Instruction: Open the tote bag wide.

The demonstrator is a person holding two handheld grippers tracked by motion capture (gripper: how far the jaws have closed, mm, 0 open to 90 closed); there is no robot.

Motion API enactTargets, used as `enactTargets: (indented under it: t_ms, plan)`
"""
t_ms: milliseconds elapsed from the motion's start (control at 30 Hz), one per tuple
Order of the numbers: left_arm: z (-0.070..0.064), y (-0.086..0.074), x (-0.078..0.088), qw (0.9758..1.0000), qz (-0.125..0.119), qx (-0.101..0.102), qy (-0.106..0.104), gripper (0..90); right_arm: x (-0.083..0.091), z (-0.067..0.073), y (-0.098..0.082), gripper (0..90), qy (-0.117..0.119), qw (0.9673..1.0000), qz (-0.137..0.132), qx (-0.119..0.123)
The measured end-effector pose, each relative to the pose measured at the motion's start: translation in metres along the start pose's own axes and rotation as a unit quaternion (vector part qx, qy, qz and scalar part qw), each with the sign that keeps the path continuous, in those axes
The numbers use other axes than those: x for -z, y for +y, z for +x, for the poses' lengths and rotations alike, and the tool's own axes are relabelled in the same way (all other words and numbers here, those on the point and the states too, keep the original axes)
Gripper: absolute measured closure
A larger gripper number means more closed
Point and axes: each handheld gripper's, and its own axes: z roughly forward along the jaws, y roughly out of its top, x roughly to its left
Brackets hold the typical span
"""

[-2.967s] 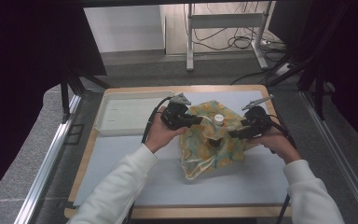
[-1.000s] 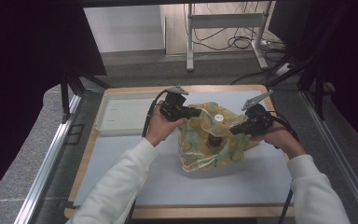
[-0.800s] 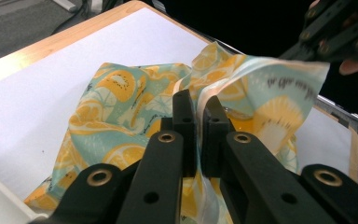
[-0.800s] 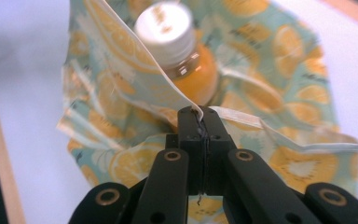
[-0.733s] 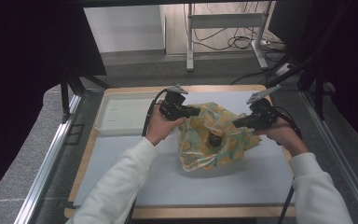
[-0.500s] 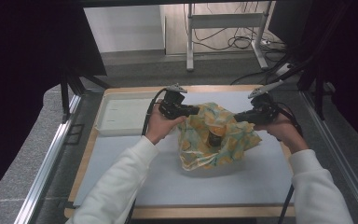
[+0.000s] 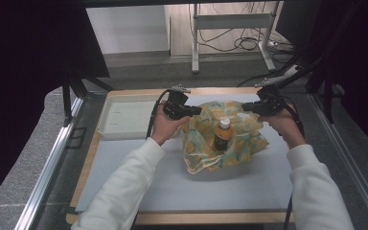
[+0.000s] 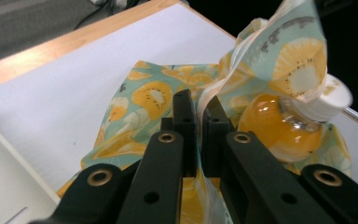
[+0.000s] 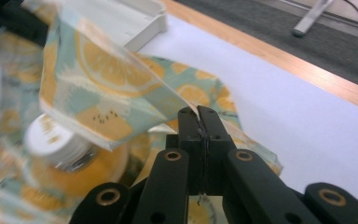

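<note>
Since a second ago the right gripper [image 7: 247,106] has lifted its cloth [image 7: 239,143] corner higher; both grippers stay clamped on the cloth mid-table, the left gripper [image 7: 197,110] too. The gripper views show the bottle [image 8: 279,126] tilted

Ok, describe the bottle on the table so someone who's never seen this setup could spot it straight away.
Start at the wooden-edged table with its pale mat, then find the fruit-print cloth bunched near the middle, pinched by the left gripper and right gripper. The bottle stands upright inside that cloth: small, amber drink, white cap, the one rigid thing among soft folds.
</note>
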Motion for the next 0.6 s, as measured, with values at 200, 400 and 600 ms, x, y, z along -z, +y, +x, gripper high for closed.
enactTargets:
  t_ms: [200, 400, 600]
  plan:
    - [0.001, -0.009, -0.025, 0.9989, 0.036, 0.004, 0.029, 87.9, -0.033, -0.003, -0.008, 88.1, -0.036, 0.9987, 0.035, -0.004]
    - [0.004, -0.022, -0.044, 0.9973, 0.064, 0.001, 0.037, 87.4, -0.070, -0.011, -0.032, 88.1, -0.043, 0.9968, 0.062, -0.027]
    - [0.009, -0.035, -0.056, 0.9959, 0.082, 0.010, 0.035, 86.9, -0.092, -0.019, -0.053, 88.1, -0.037, 0.9950, 0.075, -0.054]
